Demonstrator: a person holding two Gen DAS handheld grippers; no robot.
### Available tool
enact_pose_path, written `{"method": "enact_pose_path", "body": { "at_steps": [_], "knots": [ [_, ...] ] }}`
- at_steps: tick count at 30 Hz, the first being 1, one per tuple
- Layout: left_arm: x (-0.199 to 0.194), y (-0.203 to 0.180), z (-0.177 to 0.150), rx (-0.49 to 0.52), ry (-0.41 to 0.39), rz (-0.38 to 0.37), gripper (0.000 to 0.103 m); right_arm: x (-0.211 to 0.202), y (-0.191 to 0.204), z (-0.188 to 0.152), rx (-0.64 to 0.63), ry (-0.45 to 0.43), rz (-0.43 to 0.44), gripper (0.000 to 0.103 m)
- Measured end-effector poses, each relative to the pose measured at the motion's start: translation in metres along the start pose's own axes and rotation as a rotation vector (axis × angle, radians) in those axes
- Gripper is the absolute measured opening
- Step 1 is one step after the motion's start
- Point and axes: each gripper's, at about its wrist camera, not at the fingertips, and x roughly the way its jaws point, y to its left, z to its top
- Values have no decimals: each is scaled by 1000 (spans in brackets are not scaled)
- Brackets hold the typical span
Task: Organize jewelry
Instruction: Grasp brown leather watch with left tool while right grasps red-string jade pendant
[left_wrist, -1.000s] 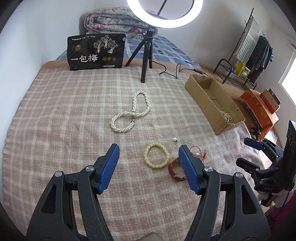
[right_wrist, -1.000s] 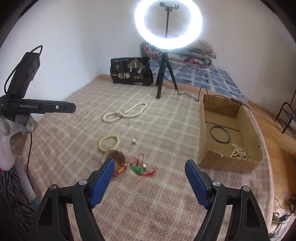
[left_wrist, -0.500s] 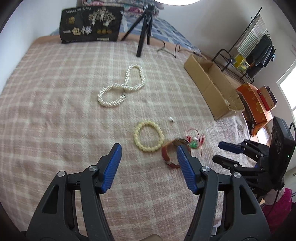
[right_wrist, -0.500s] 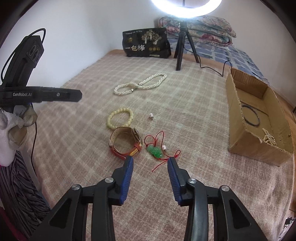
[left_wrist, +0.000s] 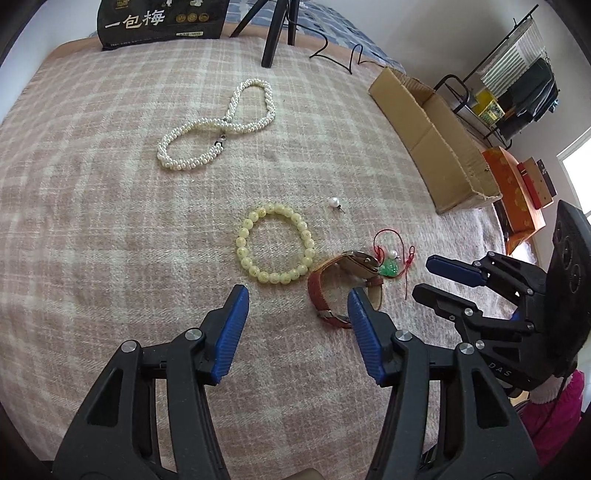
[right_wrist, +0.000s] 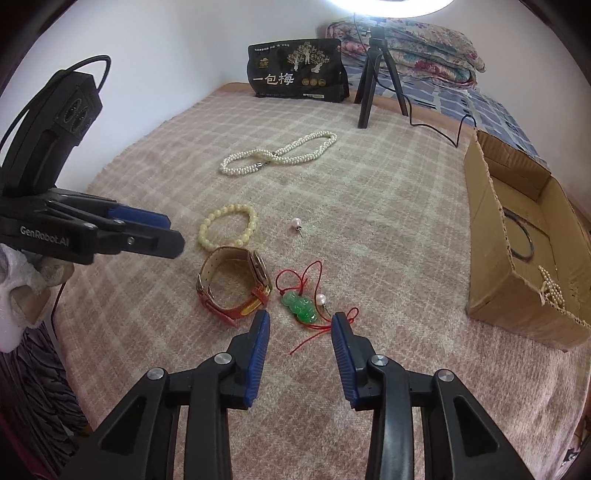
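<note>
Both part-open and just been closing, empty: left gripper above red-strap watch, right gripper above green jade pendant on red cord.

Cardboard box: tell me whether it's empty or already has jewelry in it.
Not empty. The right wrist view shows the open cardboard box holding a dark ring on its floor and a small heap of pearl beads in the near corner.
</note>
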Motion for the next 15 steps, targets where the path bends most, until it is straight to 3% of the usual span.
{"method": "enact_pose_path", "body": {
  "at_steps": [15],
  "knots": [
    [29,-8,1,8,55,11,53,14,-9,-2,22,43,21,29]
  ]
}}
